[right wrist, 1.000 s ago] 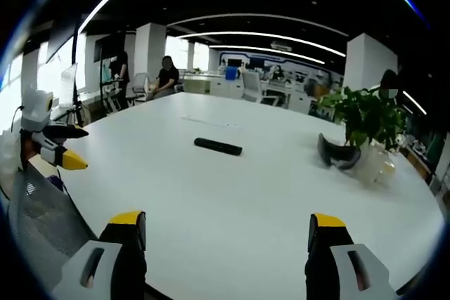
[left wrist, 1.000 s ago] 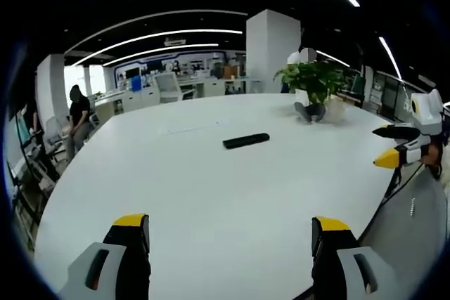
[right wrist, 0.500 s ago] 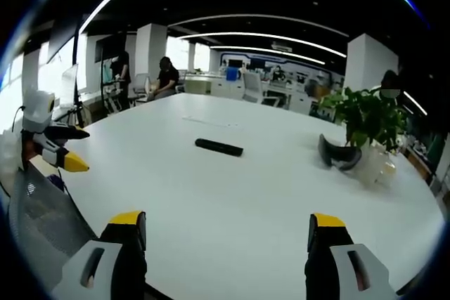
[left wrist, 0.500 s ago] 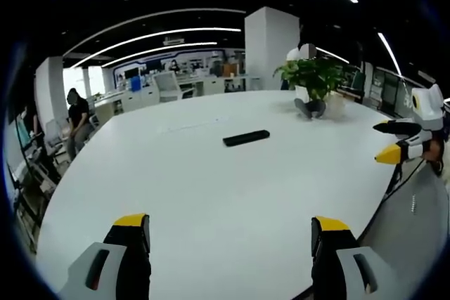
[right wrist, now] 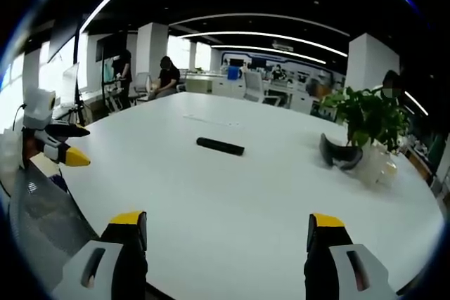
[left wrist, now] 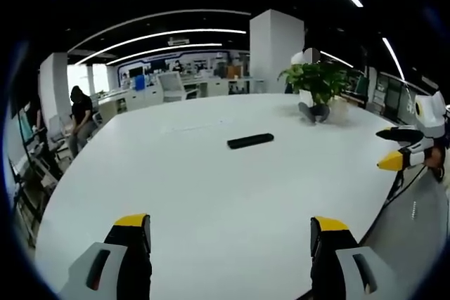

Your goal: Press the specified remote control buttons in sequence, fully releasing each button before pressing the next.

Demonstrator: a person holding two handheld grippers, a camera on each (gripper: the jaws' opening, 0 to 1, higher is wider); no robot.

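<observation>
A black remote control (left wrist: 250, 141) lies flat near the middle of a large white table (left wrist: 211, 194); the same remote (right wrist: 220, 146) appears in the right gripper view, far ahead of the jaws. My left gripper (left wrist: 228, 226) stands open over the table's near edge, with nothing between its yellow-tipped jaws. Just as wide open and holding nothing is my right gripper (right wrist: 225, 224). Each gripper shows in the other's view: the right gripper (left wrist: 399, 149) at the right edge, the left gripper (right wrist: 60, 145) at the left edge. Both are well short of the remote.
A potted green plant (left wrist: 314, 81) stands at the table's far side beside a dark headset-like object (right wrist: 340, 154) and a clear container (right wrist: 380, 166). Seated people (right wrist: 167, 75) and office desks lie beyond. A grey chair back (right wrist: 42, 223) is at the lower left.
Both views have shifted slightly, so the remote sits a few pixels further right in each. The remote has not moved on the table, and both grippers stay open.
</observation>
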